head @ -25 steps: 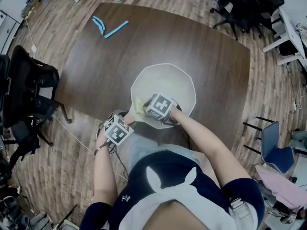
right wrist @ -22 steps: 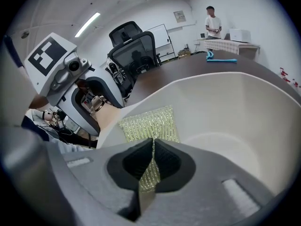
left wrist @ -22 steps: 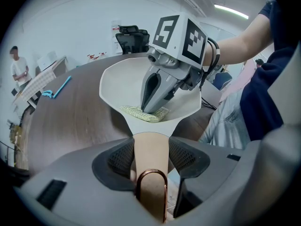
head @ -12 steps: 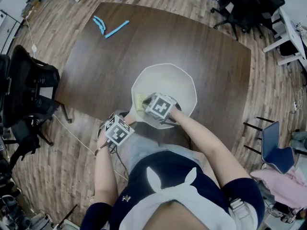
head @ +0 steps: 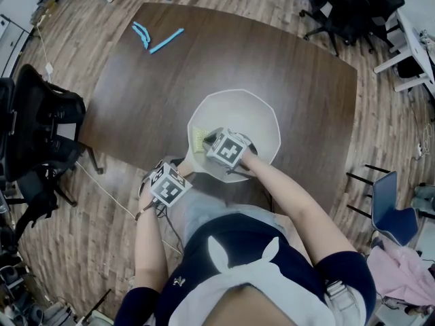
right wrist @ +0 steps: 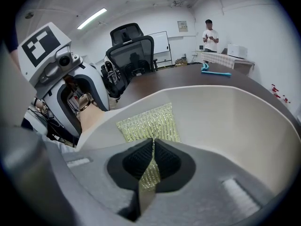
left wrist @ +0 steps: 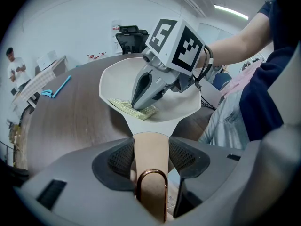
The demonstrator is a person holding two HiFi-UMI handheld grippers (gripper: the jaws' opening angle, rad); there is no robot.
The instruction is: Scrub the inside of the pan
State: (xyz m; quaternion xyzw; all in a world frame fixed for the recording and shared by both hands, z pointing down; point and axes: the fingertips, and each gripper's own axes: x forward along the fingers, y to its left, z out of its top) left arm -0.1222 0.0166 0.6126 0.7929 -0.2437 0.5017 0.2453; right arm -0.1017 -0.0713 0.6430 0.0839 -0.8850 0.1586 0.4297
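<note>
Yellow-green cloth (right wrist: 148, 121), pinched in the closed right gripper (right wrist: 153, 147), has shifted slightly along the pan (right wrist: 225, 117) wall, so scrubbing is judged under way; the left gripper (left wrist: 151, 155) is clamped on the handle (left wrist: 151, 142).

Office surroundings: a dark brown wooden table (head: 272, 66) on a wood-plank floor (head: 81, 209).
Light blue plastic pieces (head: 164, 42) lie near the table's far corner; a black office chair (head: 41, 124) stands left, a blue chair (head: 389, 202) right.
</note>
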